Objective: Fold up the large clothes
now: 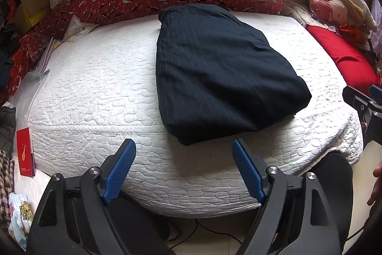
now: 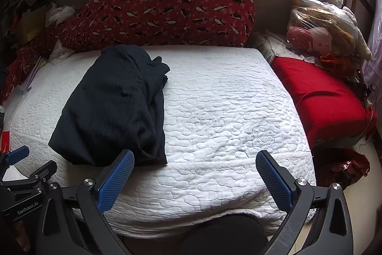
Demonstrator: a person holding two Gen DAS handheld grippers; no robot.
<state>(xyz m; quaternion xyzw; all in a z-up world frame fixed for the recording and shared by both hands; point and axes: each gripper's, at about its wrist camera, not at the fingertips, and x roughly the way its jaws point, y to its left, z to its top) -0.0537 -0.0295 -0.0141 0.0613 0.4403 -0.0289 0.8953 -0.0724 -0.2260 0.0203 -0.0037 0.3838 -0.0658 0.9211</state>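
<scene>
A dark navy pinstriped garment [image 1: 214, 71] lies folded into a compact bundle on the white quilted mattress [image 1: 95, 87]. It also shows in the right wrist view [image 2: 114, 106], left of centre, with loose layers at its right side. My left gripper [image 1: 183, 145] is open and empty, held just short of the garment's near edge. My right gripper [image 2: 194, 154] is open and empty, over the mattress's front edge, to the right of the garment. The right gripper's body shows at the right edge of the left wrist view [image 1: 367, 106].
A red patterned duvet [image 2: 167, 13] is piled along the back of the bed. A red cushion [image 2: 320, 94] and bagged soft toys [image 2: 320, 30] lie at the right. Boxes, papers and clothes [image 1: 28, 4] crowd the left side. A red booklet [image 1: 25, 152] stands at the left front.
</scene>
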